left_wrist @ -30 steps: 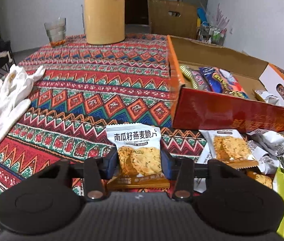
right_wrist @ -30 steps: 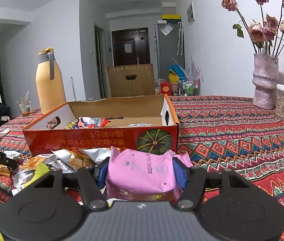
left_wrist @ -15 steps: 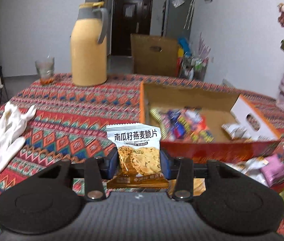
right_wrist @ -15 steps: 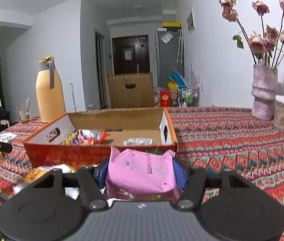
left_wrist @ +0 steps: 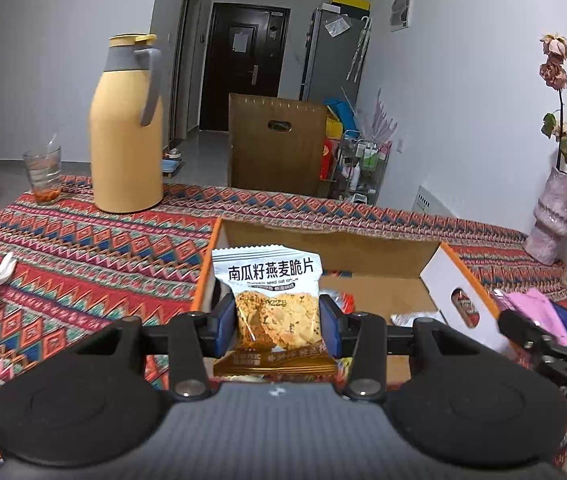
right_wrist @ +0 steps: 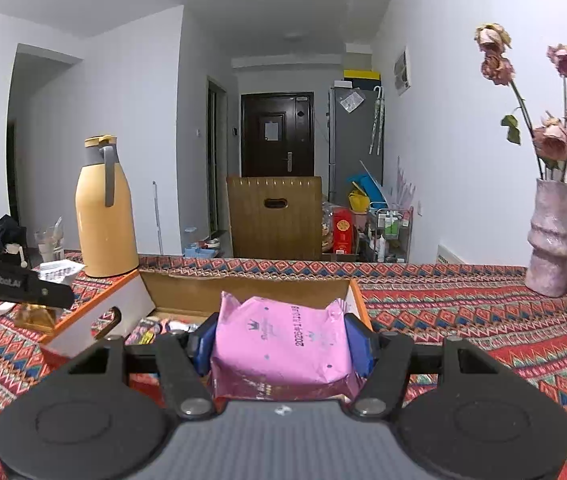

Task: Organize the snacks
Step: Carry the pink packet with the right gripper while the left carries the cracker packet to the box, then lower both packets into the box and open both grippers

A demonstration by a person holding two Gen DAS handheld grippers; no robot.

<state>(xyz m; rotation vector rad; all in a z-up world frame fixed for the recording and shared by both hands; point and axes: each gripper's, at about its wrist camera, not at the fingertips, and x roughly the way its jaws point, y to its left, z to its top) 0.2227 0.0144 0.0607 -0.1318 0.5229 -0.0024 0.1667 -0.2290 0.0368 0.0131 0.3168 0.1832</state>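
Snacks are partway sorted, as I judge it. One oat crisp packet (left_wrist: 277, 304) stands upright between the left gripper (left_wrist: 278, 316)'s blue pads, which are narrowed and pinch its sides. A pink packet (right_wrist: 281, 350) sits clamped between the right gripper (right_wrist: 281, 346)'s wider-set pads. Just beyond both sets of jaws lies the open orange cardboard box (left_wrist: 383, 246), its floor partly covered by a few wrappers (right_wrist: 155, 326) already inside, with bare cardboard showing ahead of the left jaws. Both packets hang above the box's near edge, not yet released. What remains is dropping these two in; any loose snacks left on the patterned tablecloth (left_wrist: 83, 256) are hidden below the jaws. A yellow thermos (left_wrist: 127, 128) stands well beyond.
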